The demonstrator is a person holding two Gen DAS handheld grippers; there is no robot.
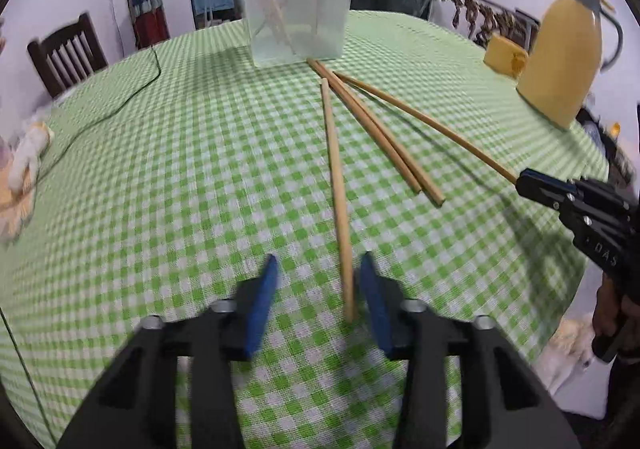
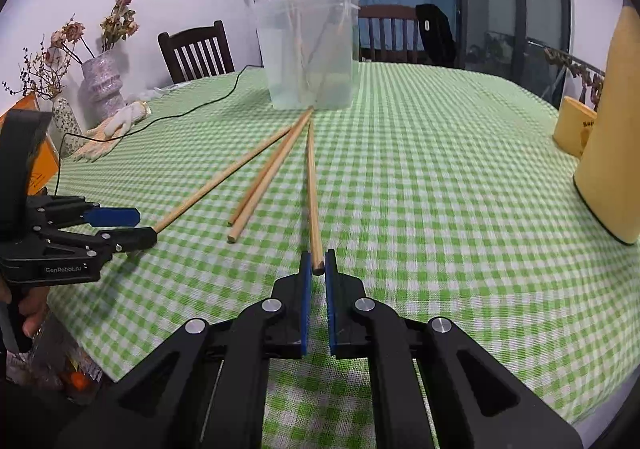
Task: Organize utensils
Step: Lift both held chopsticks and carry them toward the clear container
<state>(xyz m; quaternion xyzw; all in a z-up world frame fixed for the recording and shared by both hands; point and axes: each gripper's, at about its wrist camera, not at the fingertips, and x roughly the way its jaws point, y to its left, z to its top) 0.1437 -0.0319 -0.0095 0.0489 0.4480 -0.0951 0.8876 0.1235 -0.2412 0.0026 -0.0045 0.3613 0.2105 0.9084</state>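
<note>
Chopstick (image 1: 338,185): laid lengthwise between the parted fingers of the left gripper (image 1: 320,297), unclamped; right gripper (image 2: 319,269) is clamped on another chopstick (image 2: 313,185).

The right gripper (image 2: 319,261) is clamped on the near end of one chopstick (image 2: 312,185), which runs straight ahead to a clear plastic container (image 2: 308,53) holding more sticks. Just left of it lie two loose chopsticks (image 2: 268,173) on the green checked tablecloth (image 2: 440,177). Further left, the left gripper (image 2: 136,225) has its jaws parted around the end of a fourth chopstick (image 2: 224,181). A yellow jug (image 2: 612,137) stands far right.
</note>
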